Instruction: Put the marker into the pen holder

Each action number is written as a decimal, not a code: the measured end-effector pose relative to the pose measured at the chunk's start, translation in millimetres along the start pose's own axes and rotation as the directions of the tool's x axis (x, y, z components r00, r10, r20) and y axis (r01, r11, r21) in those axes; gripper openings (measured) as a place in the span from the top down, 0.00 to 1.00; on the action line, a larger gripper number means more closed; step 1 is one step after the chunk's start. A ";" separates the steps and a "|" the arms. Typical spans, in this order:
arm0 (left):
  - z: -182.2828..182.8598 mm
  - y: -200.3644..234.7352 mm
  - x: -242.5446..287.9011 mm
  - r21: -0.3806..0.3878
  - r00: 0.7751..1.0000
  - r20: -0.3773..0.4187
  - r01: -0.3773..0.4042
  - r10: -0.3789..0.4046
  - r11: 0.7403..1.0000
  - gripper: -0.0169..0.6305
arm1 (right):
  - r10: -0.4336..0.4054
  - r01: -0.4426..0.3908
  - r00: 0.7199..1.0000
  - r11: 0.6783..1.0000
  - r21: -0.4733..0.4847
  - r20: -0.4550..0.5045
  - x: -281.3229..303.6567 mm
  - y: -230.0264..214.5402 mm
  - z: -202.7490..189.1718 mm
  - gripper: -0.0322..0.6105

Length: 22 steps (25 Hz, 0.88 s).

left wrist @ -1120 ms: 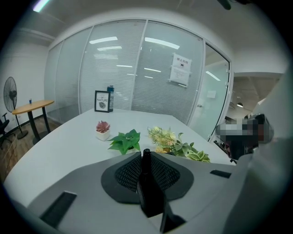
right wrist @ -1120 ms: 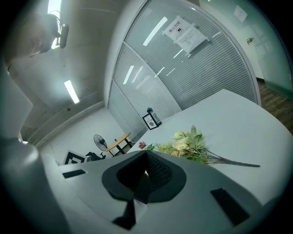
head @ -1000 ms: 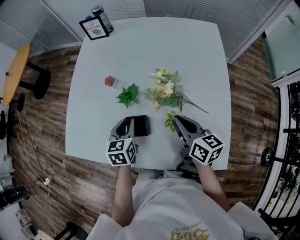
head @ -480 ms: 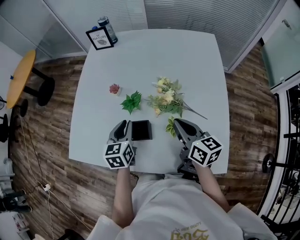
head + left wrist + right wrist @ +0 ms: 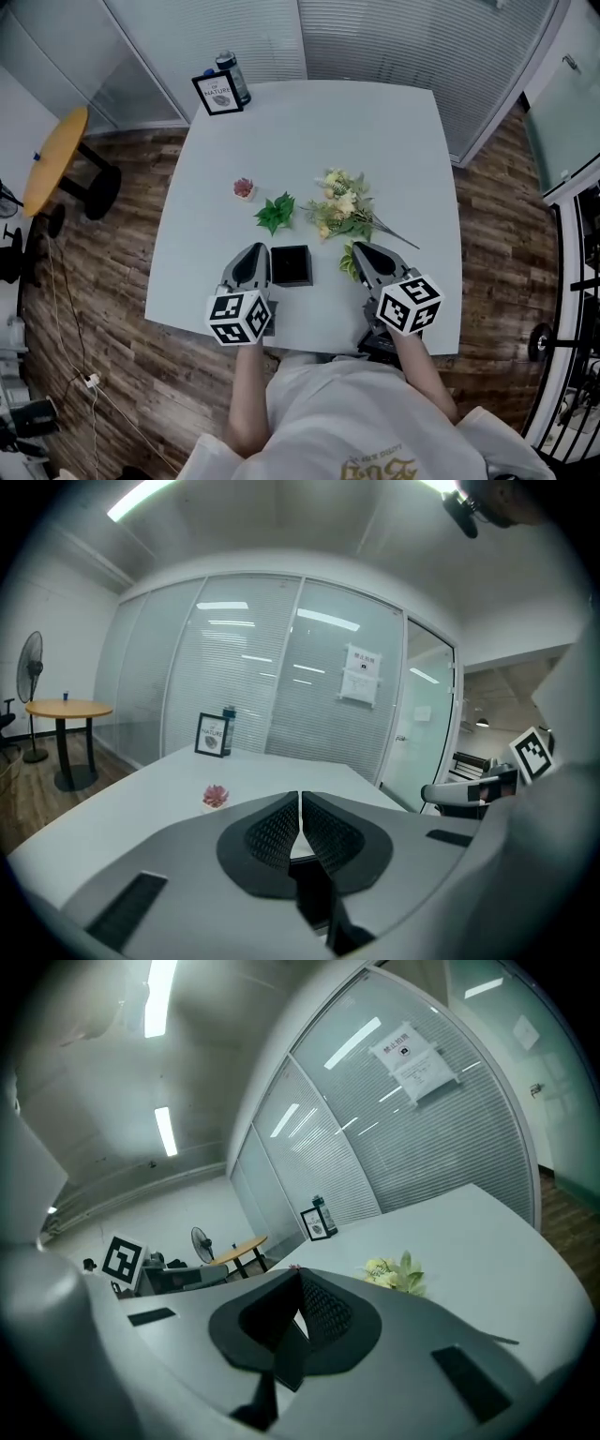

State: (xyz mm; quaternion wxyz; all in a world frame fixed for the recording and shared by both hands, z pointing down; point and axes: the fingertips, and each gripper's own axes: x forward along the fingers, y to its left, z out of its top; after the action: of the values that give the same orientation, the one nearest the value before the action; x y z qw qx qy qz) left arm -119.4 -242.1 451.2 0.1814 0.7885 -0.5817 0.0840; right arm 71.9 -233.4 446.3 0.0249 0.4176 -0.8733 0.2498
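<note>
The left gripper (image 5: 255,253) seems to have drawn slightly left, clear of the pen holder (image 5: 291,265), since 1 s ago.

Only thing I can actually read is "NATURE" on the little framed sign (image 5: 213,734), up at the desk's (image 5: 394,131) 11 o'clock corner. The paper notice (image 5: 364,675) on the glass wall (image 5: 281,649) has print that's too small to read, and the yellow shirt print (image 5: 375,466) is unreadable too.

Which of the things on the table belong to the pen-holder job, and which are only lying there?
For the job: black pen holder; left tool and right tool, both shut, empty. No marker is in view.
Lying about: pink potted plant; green sprig; flower bunch; framed sign; bottle.
</note>
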 end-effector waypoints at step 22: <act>-17.2 6.1 -17.0 -0.008 0.999 -0.042 -0.013 0.012 1.000 0.95 | 0.047 -0.047 0.999 0.999 0.004 0.005 0.8 19.5 -0.6 0.92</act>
State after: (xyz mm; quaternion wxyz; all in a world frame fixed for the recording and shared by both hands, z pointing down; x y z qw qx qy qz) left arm -129.0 -222.0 462.4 0.1964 0.7821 -0.5830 0.0990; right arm 56.7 -223.5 439.0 0.0160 0.3975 -0.8824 0.2513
